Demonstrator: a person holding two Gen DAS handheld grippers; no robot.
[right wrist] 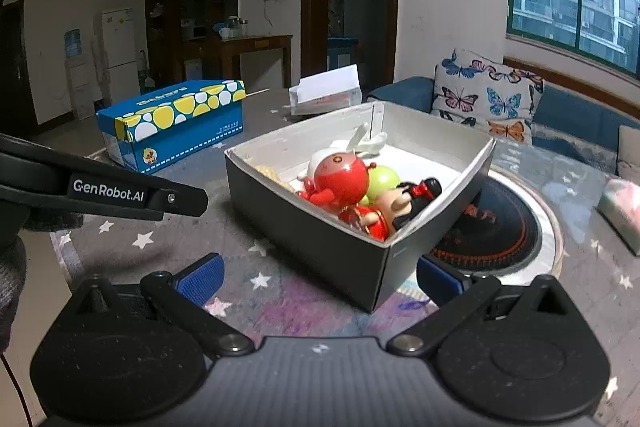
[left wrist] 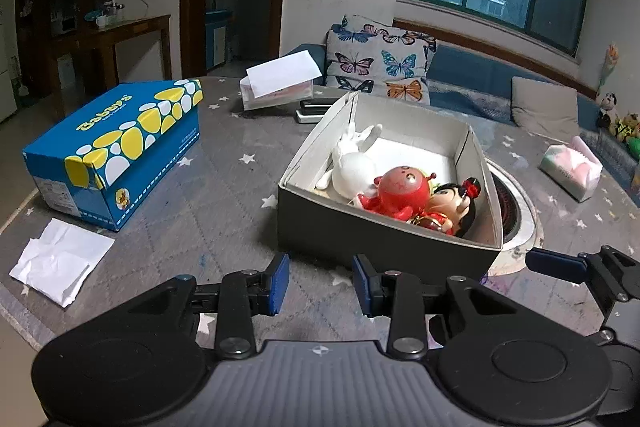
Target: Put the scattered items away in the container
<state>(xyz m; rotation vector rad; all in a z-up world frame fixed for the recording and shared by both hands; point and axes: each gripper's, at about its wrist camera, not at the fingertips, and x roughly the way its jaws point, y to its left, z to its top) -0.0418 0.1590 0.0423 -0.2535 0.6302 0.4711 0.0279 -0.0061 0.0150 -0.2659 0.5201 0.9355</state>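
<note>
Both the left gripper (left wrist: 320,281) and right gripper (right wrist: 318,275) stand apart, empty. Box (left wrist: 360,243) mid-frame holds the toys (left wrist: 400,193). Likely remaining: crumpled paper (left wrist: 60,261), lower left; approach low, pinch a raised fold

Bare tablecloth (left wrist: 224,211) between blue carton (left wrist: 116,151) and grey box (left wrist: 384,247) leaves a wide lane. Crumpled paper (left wrist: 60,263) sits near left; round hotplate (right wrist: 500,227) touches the grey box's right side, tissue pack (left wrist: 570,169) beyond.
</note>
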